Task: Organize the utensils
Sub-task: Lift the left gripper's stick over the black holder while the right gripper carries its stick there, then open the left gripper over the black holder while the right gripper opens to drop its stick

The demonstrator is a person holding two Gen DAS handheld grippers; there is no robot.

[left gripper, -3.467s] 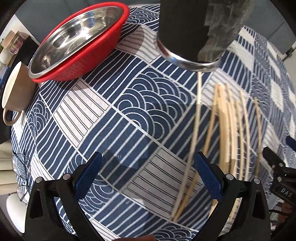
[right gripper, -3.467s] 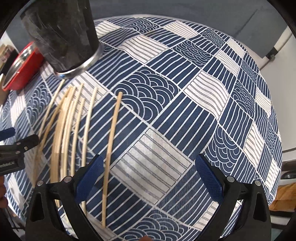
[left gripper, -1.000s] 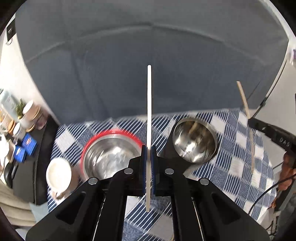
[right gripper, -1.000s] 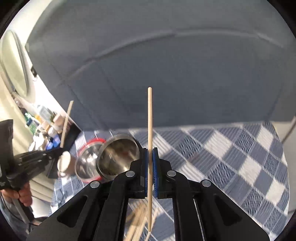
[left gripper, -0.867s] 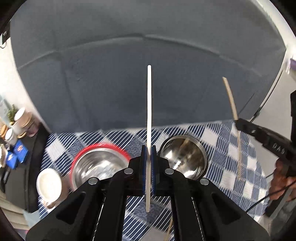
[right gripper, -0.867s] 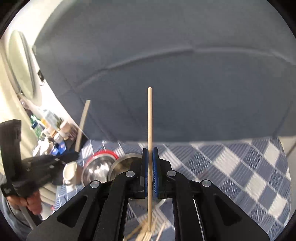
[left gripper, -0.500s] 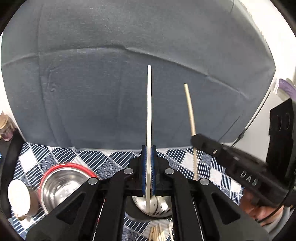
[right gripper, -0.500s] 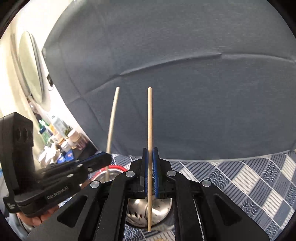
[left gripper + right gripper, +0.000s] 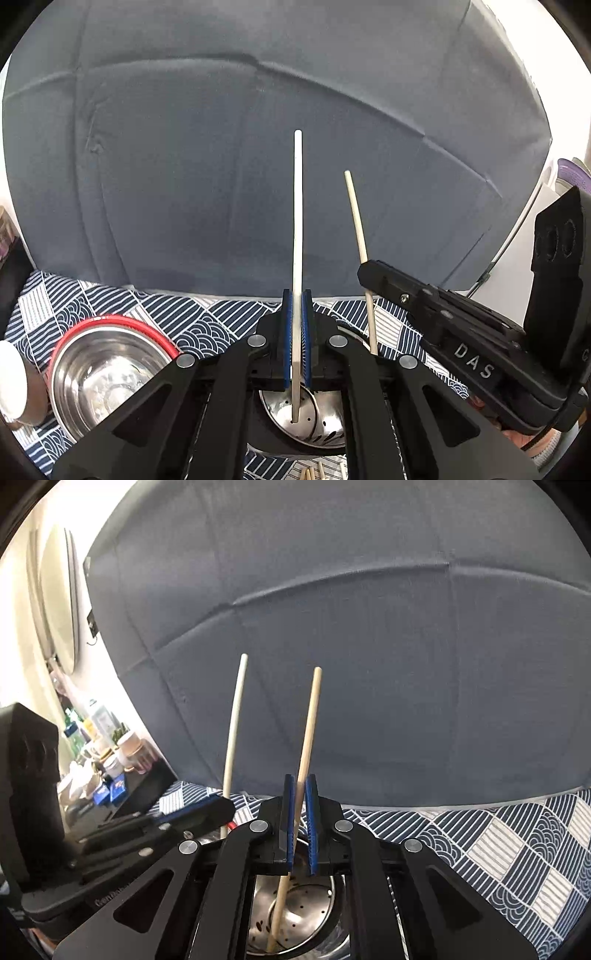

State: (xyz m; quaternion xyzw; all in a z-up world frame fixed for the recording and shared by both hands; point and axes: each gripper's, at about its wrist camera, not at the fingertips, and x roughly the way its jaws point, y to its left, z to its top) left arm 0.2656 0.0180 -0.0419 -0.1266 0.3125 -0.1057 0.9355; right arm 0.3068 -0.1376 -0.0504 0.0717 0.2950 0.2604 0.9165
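Note:
My left gripper [image 9: 296, 295] is shut on a pale chopstick [image 9: 297, 221] held upright, its lower end down inside the perforated steel holder [image 9: 321, 424]. Just to its right is the right gripper [image 9: 369, 273] with a tan chopstick [image 9: 356, 218]. In the right wrist view the right gripper [image 9: 300, 779] has its blue pads a crack apart. The tan chopstick [image 9: 309, 731] leans loosely between them, and its foot rests on the bottom of the holder [image 9: 314, 901]. The left gripper [image 9: 221, 806] and its chopstick [image 9: 233, 720] stand close on the left.
A red basket [image 9: 110, 322] holding a steel bowl sits left of the holder, with a white mug [image 9: 11, 380] beyond it. Loose chopsticks [image 9: 312, 474] lie on the blue patterned tablecloth [image 9: 517, 842]. A grey sofa back [image 9: 221, 166] rises behind; a cluttered shelf [image 9: 110, 764] is far left.
Both grippers have closed in on each other and sunk over the holder, so both chopstick ends now reach into it. The right chopstick has tilted and slid down between its pads.

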